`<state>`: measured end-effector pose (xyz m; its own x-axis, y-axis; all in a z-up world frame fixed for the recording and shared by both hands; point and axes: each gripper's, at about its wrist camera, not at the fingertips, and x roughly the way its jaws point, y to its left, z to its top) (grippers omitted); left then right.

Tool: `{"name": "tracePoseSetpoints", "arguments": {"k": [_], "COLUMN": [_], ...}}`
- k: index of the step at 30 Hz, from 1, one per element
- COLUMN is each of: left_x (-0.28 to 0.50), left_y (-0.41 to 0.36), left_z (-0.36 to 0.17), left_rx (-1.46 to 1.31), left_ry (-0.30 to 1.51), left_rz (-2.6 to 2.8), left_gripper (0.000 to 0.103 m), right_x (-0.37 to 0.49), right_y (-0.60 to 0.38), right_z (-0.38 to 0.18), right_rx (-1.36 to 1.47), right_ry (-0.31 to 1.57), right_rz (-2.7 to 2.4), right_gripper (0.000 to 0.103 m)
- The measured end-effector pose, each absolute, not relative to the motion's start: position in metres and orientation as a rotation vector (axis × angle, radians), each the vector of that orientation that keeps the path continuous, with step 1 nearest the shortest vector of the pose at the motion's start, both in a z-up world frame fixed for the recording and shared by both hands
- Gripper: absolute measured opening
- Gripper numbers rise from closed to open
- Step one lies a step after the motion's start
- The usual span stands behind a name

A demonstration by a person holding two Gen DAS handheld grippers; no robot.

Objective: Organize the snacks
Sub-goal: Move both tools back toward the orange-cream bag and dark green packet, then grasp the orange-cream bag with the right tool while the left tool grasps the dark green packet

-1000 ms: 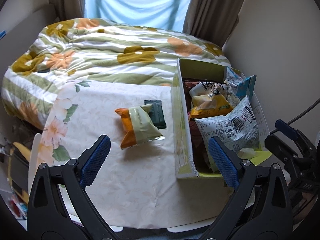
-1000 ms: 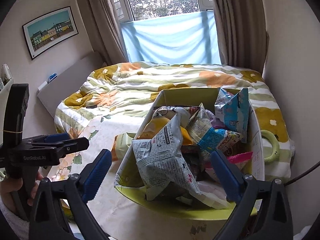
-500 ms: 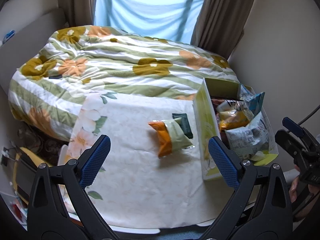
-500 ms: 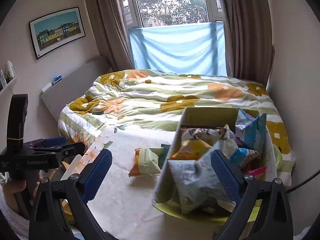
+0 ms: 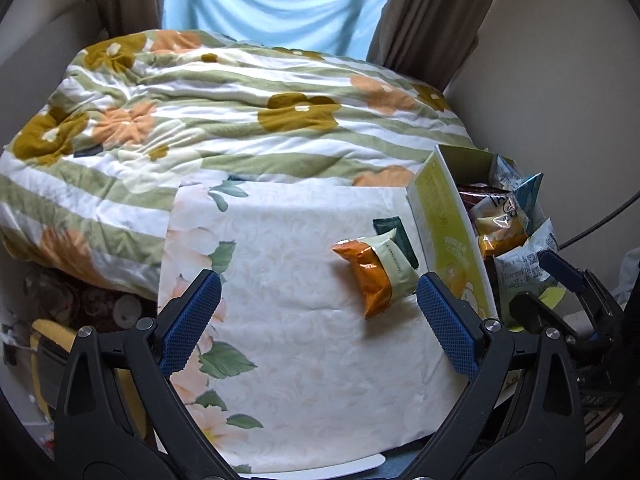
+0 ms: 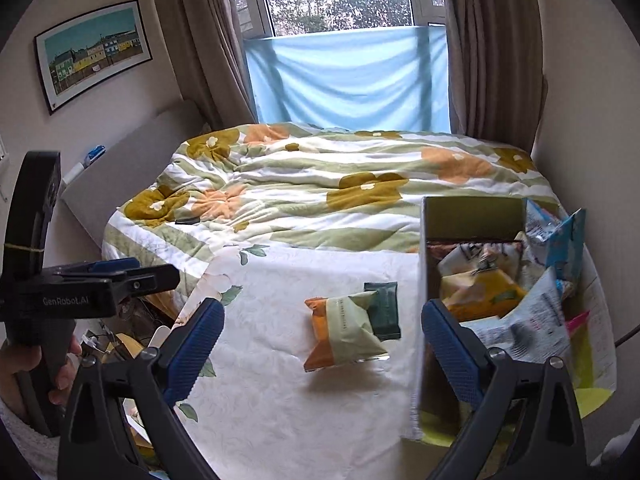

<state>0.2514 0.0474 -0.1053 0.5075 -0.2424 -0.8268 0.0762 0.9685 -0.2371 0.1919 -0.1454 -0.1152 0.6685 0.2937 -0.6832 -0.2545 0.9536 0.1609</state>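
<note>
On the worktop, just left of the snack box (image 5: 448,240), the orange-and-pale-green snack bag (image 5: 376,274) lay on the white floral cloth (image 5: 288,280) with a dark green packet (image 5: 396,232) tucked partly under its far end. The box itself was stuffed with bags, including a white printed bag (image 6: 528,320) and a yellow one (image 6: 484,292) sticking up past the rim.

What changed over the last second: both cameras pulled up and back. A second ago the right gripper (image 6: 322,348) was right in over the box with the white bag filling its view, and the left gripper (image 5: 318,316) was closer in too. Now both showed much more of the bed (image 6: 320,188) and the whole cloth, while the bags and box hadn't shifted. My read is that the box visit was over and nothing got picked up, so those two loose packs on the cloth were likely still waiting to be sorted.

Fingers: the left gripper's fingers (image 5: 192,320) were spread wide, holding nothing and touching nothing, well above the cloth. Same for the right, whose fingers (image 6: 196,344) gaped wide and empty, with the orange-and-green bag framed between them but well clear.
</note>
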Motion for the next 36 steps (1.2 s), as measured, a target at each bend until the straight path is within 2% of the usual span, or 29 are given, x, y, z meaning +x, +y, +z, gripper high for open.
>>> {"name": "tracePoseSetpoints", "arguments": {"k": [7, 19, 27, 28, 29, 30, 31, 36], "left_x": [0.283, 0.334, 0.353, 0.355, 0.358, 0.359, 0.361, 0.372], "left_y": [0.054, 0.065, 0.048, 0.045, 0.042, 0.039, 0.037, 0.027], "left_z": [-0.136, -0.243, -0.274, -0.275, -0.275, -0.275, -0.275, -0.271], "left_rx": [-0.157, -0.185, -0.167, -0.164, -0.158, -0.152, -0.15, -0.147], "left_ry": [1.091, 1.237, 1.279, 1.283, 1.285, 1.286, 1.287, 1.28], "left_rz": [-0.253, -0.281, -0.311, -0.318, -0.322, -0.325, -0.33, -0.348], "left_gripper": [0.098, 0.098, 0.098, 0.098, 0.098, 0.098, 0.098, 0.098], "right_x": [0.204, 0.267, 0.289, 0.291, 0.291, 0.292, 0.292, 0.287], "right_y": [-0.117, -0.091, -0.087, -0.088, -0.089, -0.089, -0.089, -0.091], "right_z": [-0.152, -0.256, -0.29, -0.293, -0.294, -0.296, -0.297, -0.296], "right_rx": [0.028, -0.082, -0.154, -0.152, -0.153, -0.155, -0.157, -0.131], "right_ry": [0.834, 0.978, 1.026, 1.029, 1.032, 1.038, 1.044, 1.034], "right_rz": [0.274, 0.195, 0.16, 0.155, 0.152, 0.151, 0.149, 0.136], "right_gripper": [0.098, 0.097, 0.091, 0.089, 0.084, 0.073, 0.069, 0.064]}}
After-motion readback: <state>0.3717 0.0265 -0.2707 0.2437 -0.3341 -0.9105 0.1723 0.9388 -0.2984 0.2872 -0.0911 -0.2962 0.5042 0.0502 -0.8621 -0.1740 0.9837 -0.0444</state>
